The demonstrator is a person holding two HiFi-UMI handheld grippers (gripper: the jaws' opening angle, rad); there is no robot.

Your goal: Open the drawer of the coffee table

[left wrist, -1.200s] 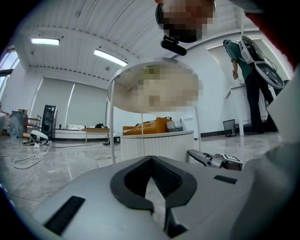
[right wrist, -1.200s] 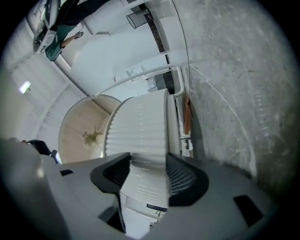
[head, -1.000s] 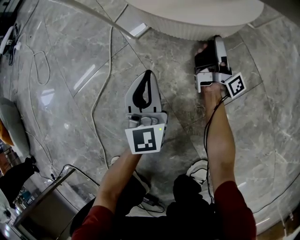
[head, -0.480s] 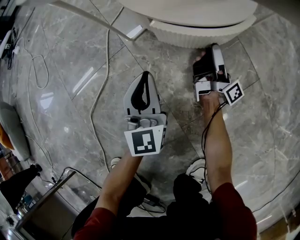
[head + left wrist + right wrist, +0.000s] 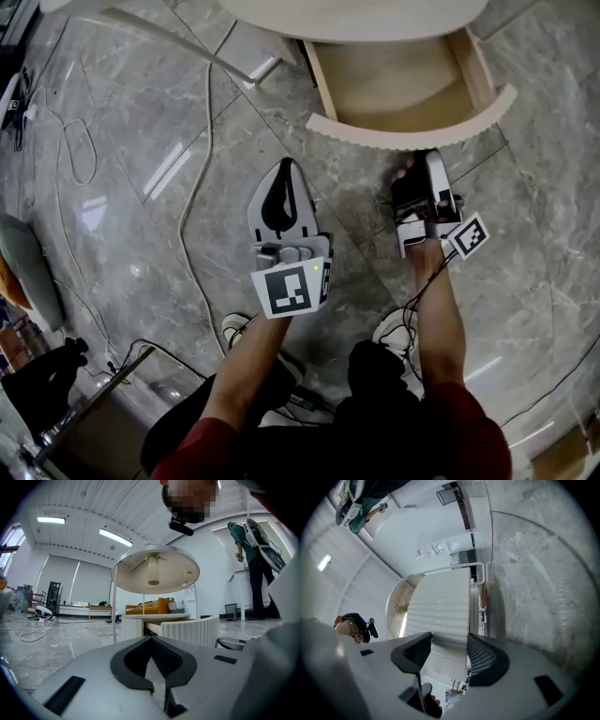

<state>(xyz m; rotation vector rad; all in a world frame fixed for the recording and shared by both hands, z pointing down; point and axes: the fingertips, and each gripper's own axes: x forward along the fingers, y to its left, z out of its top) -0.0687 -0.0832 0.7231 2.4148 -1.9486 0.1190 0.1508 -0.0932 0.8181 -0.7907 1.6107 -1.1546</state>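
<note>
The right gripper [image 5: 422, 164] clamped the ribbed drawer front [image 5: 375, 136], the left gripper [image 5: 291, 165] idled pressed together, and the pull looked nearly done, with release seemingly next.

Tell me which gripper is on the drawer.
The right gripper, jaws clamped on the ribbed drawer front; the left gripper hangs shut over the floor.

The left tool [image 5: 290, 169], jaws pressed together and empty, points ahead on a bent arm, while the right tool [image 5: 422, 161], rolled onto its side on a straighter arm, grips the drawer front [image 5: 412, 133] between widely spread jaws.
</note>
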